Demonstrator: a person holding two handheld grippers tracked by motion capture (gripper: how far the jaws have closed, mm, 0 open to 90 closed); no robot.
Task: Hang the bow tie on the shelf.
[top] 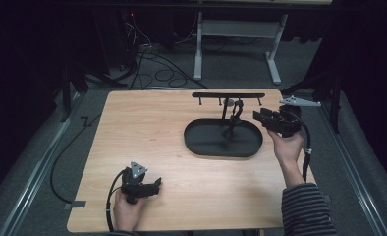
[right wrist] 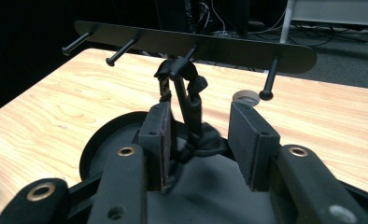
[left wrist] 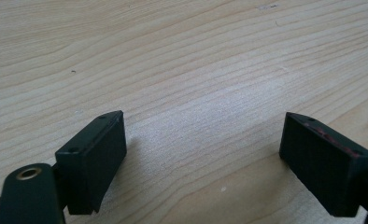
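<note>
A black oval tray (top: 194,143) lies right of the table's middle, with a post rising from it that carries a black crossbar (top: 228,95) with several pegs. A black strap-like item (top: 236,114) hangs from one peg, its lower end bunched in the tray. My right gripper (top: 258,117) hovers at the tray's right end, open, pointing left at the strap. In the right gripper view the strap (right wrist: 193,103) hangs just beyond the gap of the right gripper (right wrist: 201,126), under the crossbar (right wrist: 196,44). My left gripper (top: 157,184) rests open at the front left; the left gripper (left wrist: 203,140) holds nothing over bare wood.
The wooden table (top: 147,128) has bare room left of the tray. A small pale round fitting (right wrist: 245,97) sits in the tabletop behind the stand. Cables (top: 157,69) and a white desk frame (top: 235,34) lie on the floor beyond the far edge.
</note>
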